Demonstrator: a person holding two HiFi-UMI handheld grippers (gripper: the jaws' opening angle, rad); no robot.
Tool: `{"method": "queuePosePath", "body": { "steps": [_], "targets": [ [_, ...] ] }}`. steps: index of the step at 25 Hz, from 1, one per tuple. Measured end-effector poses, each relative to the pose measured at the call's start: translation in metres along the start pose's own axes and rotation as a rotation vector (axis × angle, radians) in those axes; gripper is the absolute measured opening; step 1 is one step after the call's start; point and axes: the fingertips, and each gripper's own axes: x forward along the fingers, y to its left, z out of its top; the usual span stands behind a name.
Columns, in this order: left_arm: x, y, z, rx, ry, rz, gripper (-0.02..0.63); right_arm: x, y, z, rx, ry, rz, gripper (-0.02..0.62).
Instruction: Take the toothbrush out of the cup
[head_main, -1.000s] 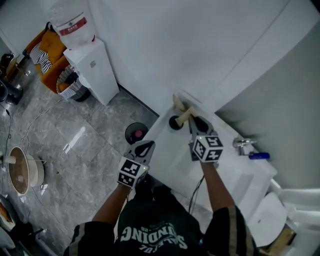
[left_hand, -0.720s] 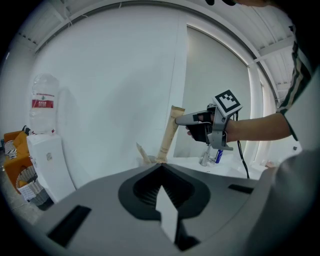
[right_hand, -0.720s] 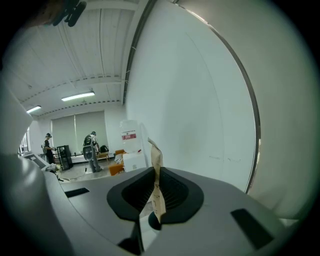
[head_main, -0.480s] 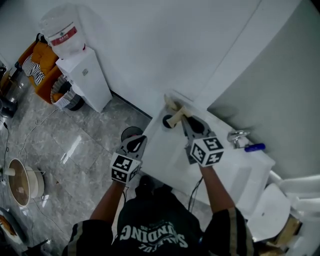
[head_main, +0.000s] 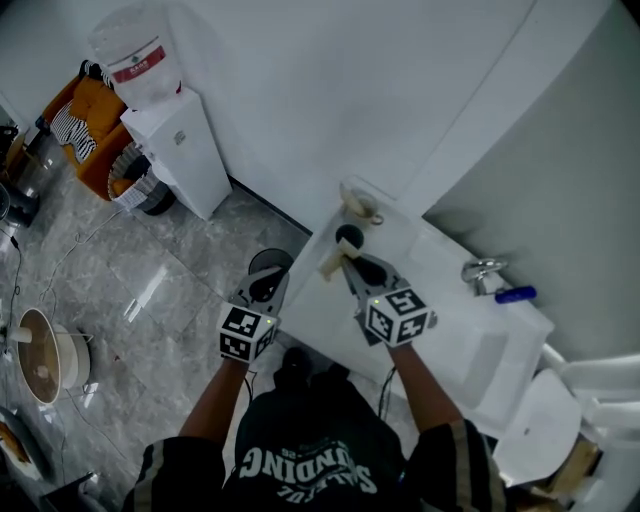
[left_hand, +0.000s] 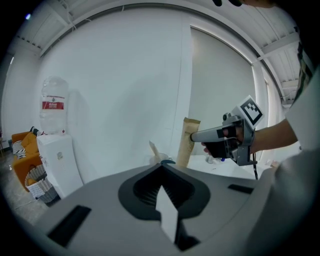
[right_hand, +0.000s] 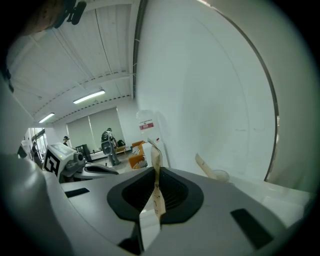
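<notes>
Right gripper (head_main: 347, 262) is clamped on the lower end of the toothbrush (head_main: 331, 263), a flat beige paper-sleeved one. It's out of the cup (head_main: 357, 206) and held above the counter (head_main: 430, 300) near its left edge. Left gripper (head_main: 268, 285) is closed on nothing, just off that edge.

Risks, as I read it:
- thin sleeve, pinched low, so it could pivot or slip out
- if dropped here it likely goes over the left edge to the floor
- the left gripper sits in the outward path

Room: the wall is tight behind the cup at the back-left corner, a dark round object (head_main: 348, 236) lies between cup and jaws, and the counter is free toward the faucet (head_main: 482, 270).
</notes>
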Motion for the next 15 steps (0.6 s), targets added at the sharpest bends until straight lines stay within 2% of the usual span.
{"method": "queuePosePath", "body": {
  "steps": [6, 15],
  "targets": [
    [-0.007, 0.006, -0.009, -0.012, 0.012, 0.020, -0.002, 0.015, 0.024, -0.035, 0.039, 0.068, 0.064, 0.026],
    [-0.018, 0.020, -0.022, -0.027, 0.039, 0.067, -0.002, 0.038, 0.037, -0.087, 0.232, 0.166, 0.144, 0.026]
  ]
}}
